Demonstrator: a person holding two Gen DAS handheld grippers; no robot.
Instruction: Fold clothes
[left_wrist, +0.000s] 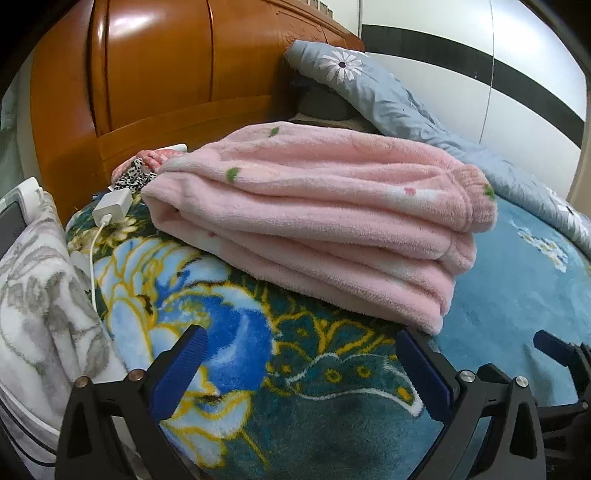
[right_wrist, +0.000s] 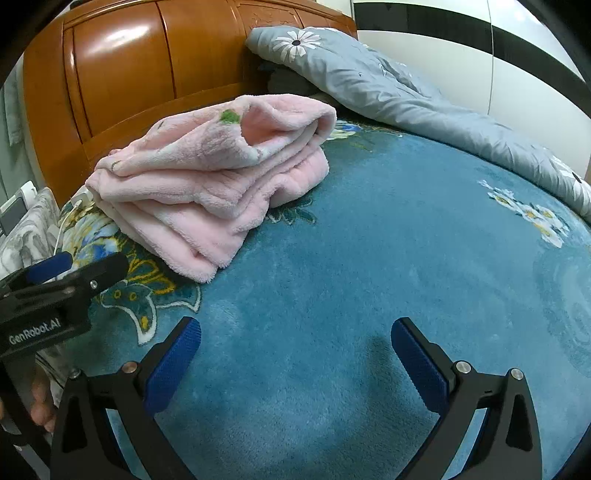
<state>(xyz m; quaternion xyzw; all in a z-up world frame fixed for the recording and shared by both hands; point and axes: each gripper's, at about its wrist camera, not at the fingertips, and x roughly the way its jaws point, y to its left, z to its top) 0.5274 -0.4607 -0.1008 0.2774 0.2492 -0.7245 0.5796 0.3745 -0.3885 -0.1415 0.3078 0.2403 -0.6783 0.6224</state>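
Observation:
A pink fleece garment (left_wrist: 314, 218) lies folded in several layers on the blue floral blanket (left_wrist: 236, 332) of the bed. It also shows in the right wrist view (right_wrist: 207, 184), at the upper left. My left gripper (left_wrist: 301, 365) is open and empty, just in front of the folded garment. My right gripper (right_wrist: 295, 354) is open and empty, over bare blanket (right_wrist: 388, 240) to the right of the garment. The left gripper's body (right_wrist: 55, 295) shows at the left edge of the right wrist view, and a right gripper fingertip (left_wrist: 554, 347) at the right edge of the left wrist view.
A wooden headboard (left_wrist: 166, 74) stands behind. A grey flowered duvet (left_wrist: 406, 99) lies bunched at the back right. A white charger (left_wrist: 112, 206) with cable and a leopard-print cloth (left_wrist: 135, 177) lie left of the garment. A grey-white pillow (left_wrist: 33, 280) is at the left.

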